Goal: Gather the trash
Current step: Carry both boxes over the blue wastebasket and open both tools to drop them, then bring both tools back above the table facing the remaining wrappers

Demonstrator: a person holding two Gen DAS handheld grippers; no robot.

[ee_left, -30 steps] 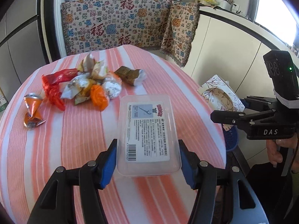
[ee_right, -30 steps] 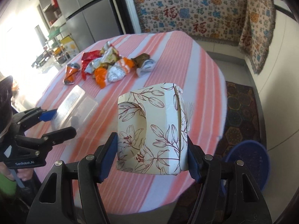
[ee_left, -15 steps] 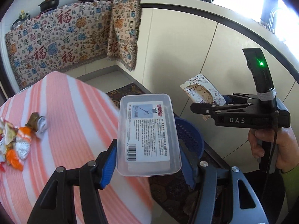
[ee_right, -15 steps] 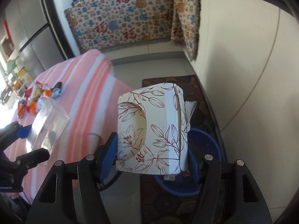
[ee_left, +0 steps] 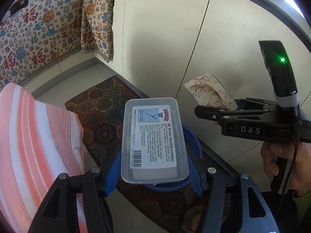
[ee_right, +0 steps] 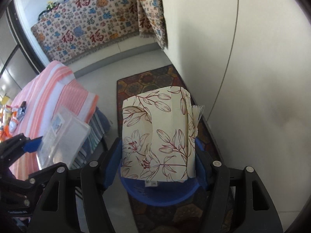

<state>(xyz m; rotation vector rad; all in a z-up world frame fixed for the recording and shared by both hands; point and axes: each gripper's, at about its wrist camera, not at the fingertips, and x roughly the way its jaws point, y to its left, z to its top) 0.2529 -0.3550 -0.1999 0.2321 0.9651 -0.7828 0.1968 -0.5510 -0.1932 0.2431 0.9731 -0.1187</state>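
Both your grippers swung off striped table (ee_left: pixel 35 136) to blue bin (ee_right: pixel 159 192) below them; left gripper (ee_left: pixel 153 167) clamps clear plastic box (ee_left: pixel 153 139), right gripper (ee_right: pixel 157 165) clamps floral tissue box (ee_right: pixel 157 134)

The clear, glossy rectangular plastic container (ee_left: pixel 154 139) carries a smooth white printed paper label, and the cream floral-printed tissue box (ee_right: pixel 157 134) is matt cardboard with a soft frayed tissue at its side. Both black grippers look like matt hard plastic with small shiny metal screw heads and smooth blue fingers (ee_left: pixel 113 171), and the round blue bin (ee_right: pixel 161 190) below is smooth plastic with a slight sheen. The bench (ee_left: pixel 35 136) wears a pink-and-white striped woven cloth, the hexagon-patterned dark rug (ee_left: pixel 105 108) looks coarse, the fringed patterned cloth (ee_right: pixel 93 25) is matt weave, and the pale cabinet panels (ee_left: pixel 161 44) are smooth and satin.
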